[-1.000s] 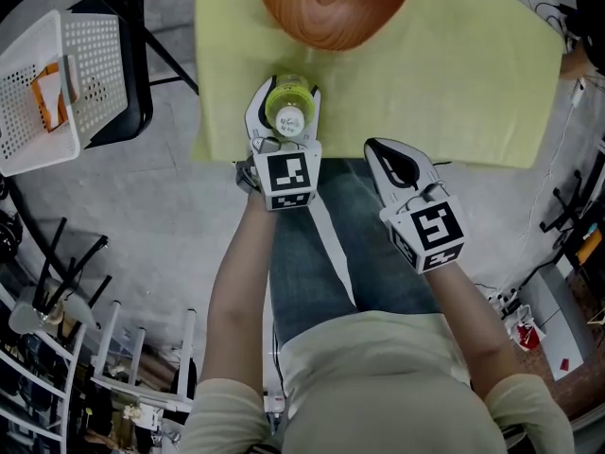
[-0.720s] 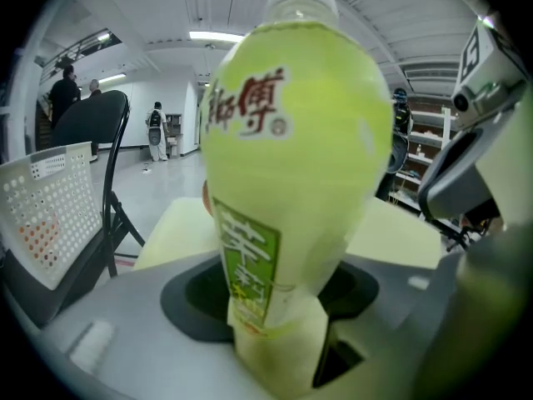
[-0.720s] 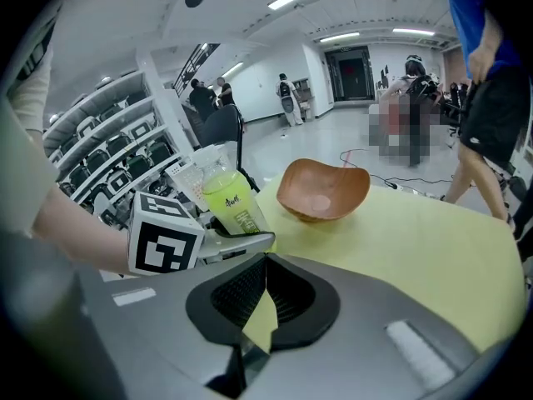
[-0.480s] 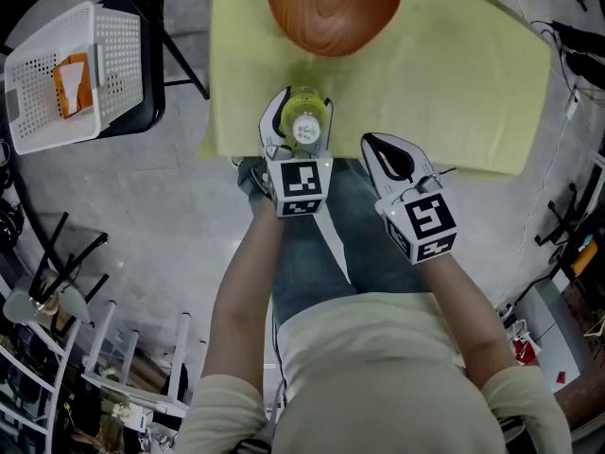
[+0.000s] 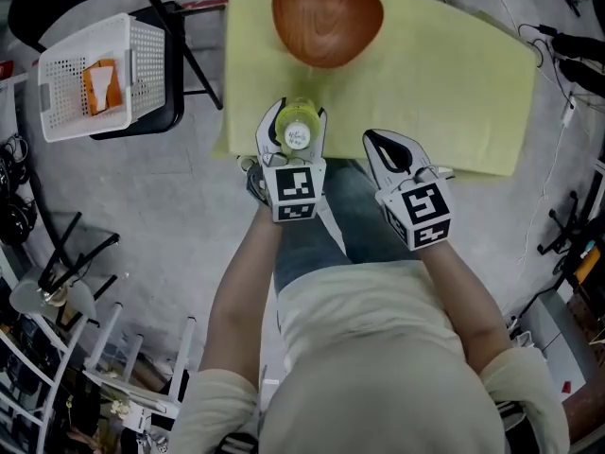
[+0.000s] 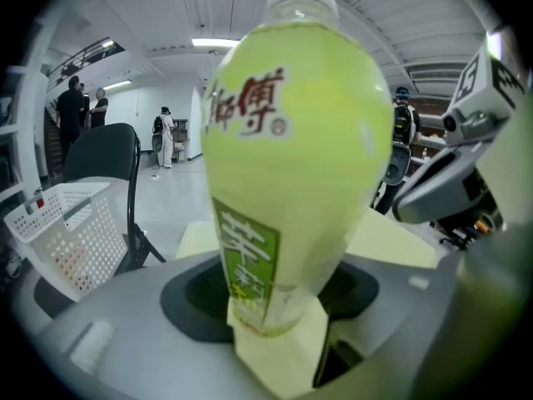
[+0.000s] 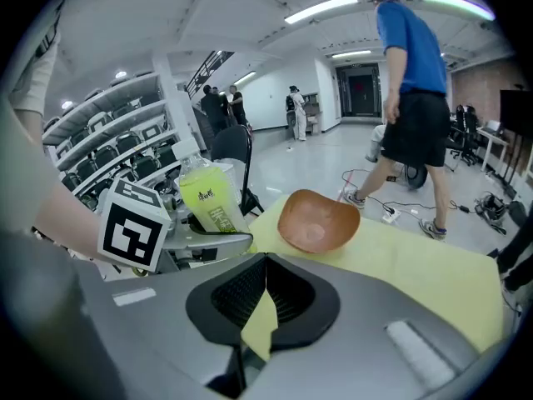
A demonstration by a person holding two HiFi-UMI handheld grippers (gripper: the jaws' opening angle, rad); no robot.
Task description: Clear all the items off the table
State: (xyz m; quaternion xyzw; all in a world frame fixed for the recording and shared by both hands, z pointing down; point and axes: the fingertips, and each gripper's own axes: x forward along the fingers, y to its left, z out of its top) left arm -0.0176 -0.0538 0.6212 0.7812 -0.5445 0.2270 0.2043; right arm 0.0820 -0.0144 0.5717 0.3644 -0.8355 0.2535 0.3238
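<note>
A green tea bottle (image 5: 297, 132) with a white cap stands upright between the jaws of my left gripper (image 5: 296, 117), which is shut on it above the near edge of the yellow-covered table (image 5: 454, 83). In the left gripper view the bottle (image 6: 291, 157) fills the middle. Beside it, my right gripper (image 5: 376, 142) is shut with nothing in it. A brown wooden bowl (image 5: 328, 17) sits on the table beyond both grippers. From the right gripper view, the bowl (image 7: 316, 221) lies ahead and the bottle (image 7: 208, 194) is at the left.
A white perforated basket (image 5: 95, 74) holding an orange item rests on a black chair (image 5: 175, 112) left of the table. Metal racks (image 5: 57, 348) stand at lower left. A person in a blue shirt (image 7: 412, 82) stands past the table, with cables (image 5: 558, 55) on the floor at right.
Both grippers have risen, the left one carrying the bottle up with it. The table, bowl and basket now look smaller and lower in the head view.
</note>
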